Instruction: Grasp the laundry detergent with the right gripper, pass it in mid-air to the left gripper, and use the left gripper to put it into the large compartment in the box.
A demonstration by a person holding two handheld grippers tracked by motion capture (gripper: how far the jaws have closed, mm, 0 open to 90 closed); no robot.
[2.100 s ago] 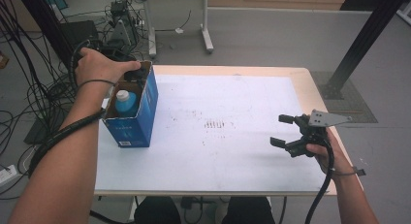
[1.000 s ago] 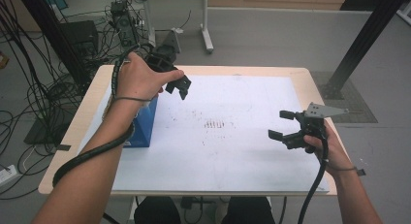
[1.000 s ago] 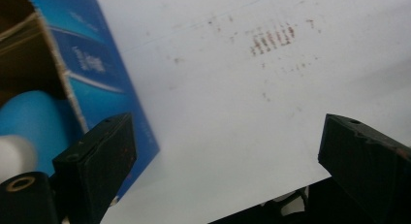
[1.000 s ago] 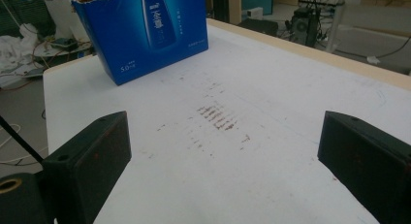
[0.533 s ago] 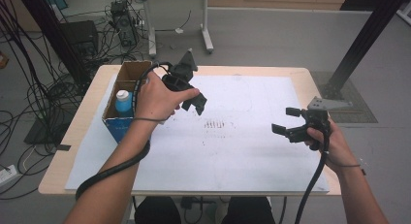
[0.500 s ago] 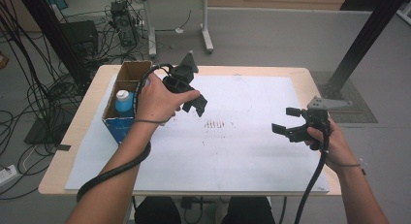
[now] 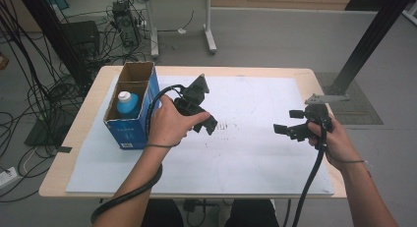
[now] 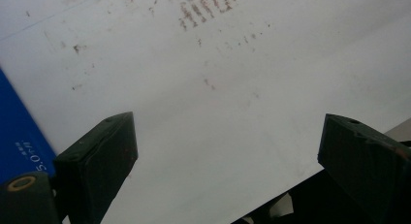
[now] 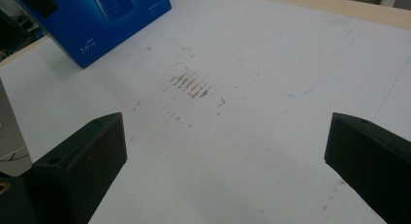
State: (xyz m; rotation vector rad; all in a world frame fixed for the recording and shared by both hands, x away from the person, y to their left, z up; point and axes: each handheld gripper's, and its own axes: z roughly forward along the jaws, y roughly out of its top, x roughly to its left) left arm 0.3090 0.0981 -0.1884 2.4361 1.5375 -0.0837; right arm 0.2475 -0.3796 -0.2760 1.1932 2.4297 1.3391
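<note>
Standing open-topped blue box point(image 7: 132, 123) holding white-capped bottle point(image 7: 127, 102), left tool point(image 7: 204, 123) and right tool point(image 7: 290, 122) both released

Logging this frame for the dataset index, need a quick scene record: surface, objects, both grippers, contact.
surface: wooden table under a white sheet with reddish smudges
box: blue carton, top open, upright at the sheet's left edge
box contents: white-capped bottle
left gripper: open, empty, above the sheet right of the carton
right gripper: open, empty, over the sheet's right part
contact: neither gripper touches the carton
</note>
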